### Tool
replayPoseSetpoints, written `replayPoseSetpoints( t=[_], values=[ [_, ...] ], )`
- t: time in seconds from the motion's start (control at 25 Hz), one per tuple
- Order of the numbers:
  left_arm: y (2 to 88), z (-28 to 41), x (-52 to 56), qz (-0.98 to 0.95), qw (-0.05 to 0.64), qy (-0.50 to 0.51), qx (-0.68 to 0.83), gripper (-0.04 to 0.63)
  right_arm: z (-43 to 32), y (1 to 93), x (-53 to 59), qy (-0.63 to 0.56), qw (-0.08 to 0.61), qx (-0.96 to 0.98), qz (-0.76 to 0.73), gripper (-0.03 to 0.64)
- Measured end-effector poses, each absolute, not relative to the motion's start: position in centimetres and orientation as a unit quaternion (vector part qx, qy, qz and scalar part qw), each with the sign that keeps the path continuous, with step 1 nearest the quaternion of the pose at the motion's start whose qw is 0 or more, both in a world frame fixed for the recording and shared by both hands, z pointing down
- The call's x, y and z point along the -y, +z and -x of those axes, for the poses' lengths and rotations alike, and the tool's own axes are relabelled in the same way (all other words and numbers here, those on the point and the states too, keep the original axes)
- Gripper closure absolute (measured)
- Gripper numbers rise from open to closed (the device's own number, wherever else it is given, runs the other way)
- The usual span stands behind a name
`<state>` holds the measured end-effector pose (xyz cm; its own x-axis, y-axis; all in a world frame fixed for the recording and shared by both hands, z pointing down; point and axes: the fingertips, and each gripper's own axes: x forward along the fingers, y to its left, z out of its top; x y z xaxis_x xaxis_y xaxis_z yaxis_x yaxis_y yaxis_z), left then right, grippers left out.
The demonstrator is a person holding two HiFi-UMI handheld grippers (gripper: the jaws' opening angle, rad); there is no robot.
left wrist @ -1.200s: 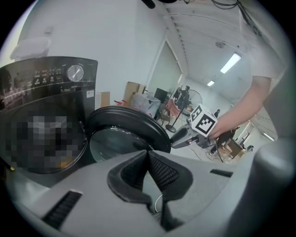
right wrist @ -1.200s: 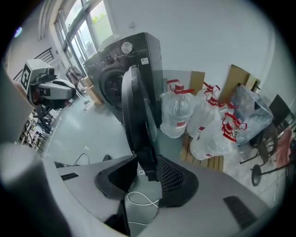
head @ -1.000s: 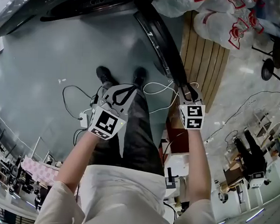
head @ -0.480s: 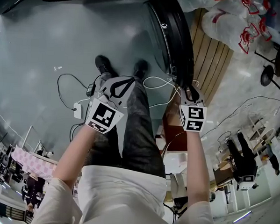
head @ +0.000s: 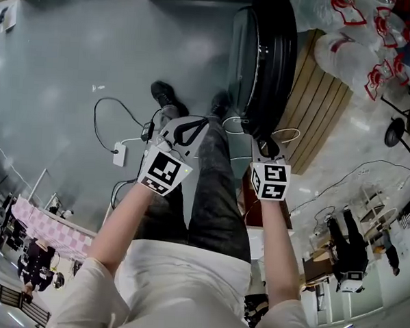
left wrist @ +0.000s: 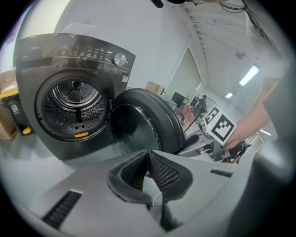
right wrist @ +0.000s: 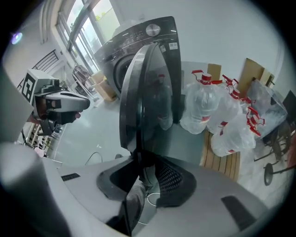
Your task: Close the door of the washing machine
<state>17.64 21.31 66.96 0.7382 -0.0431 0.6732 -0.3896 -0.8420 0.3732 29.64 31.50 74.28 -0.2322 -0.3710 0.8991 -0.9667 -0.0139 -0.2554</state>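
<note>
The dark washing machine stands with its drum open. Its round door is swung out and shows edge-on in the right gripper view. My right gripper holds the door's rim at its outer edge. The rim runs down between the two pads, and those jaws have just been opening a little around it. My left gripper hangs over the floor to the left of the door. It is shut with nothing in it, its tips meeting.
Large water bottles in plastic bags sit on a wooden pallet right of the door. White cables and a power strip lie on the grey floor by the person's shoes.
The door has swung from slanted to nearly edge-on in the head view. The right gripper moved left with its rim, and the left gripper shifted slightly right.
</note>
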Motion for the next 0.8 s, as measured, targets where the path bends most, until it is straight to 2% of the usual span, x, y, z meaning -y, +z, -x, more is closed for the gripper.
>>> replayPoseSetpoints(
  t=[0.8],
  values=[
    [67.7, -6.0, -14.0, -0.885, 0.269, 0.344, 0.159, 0.583, -12.7, 74.7, -22.3, 0.549, 0.236, 0.628, -0.499, 0.414]
  ],
)
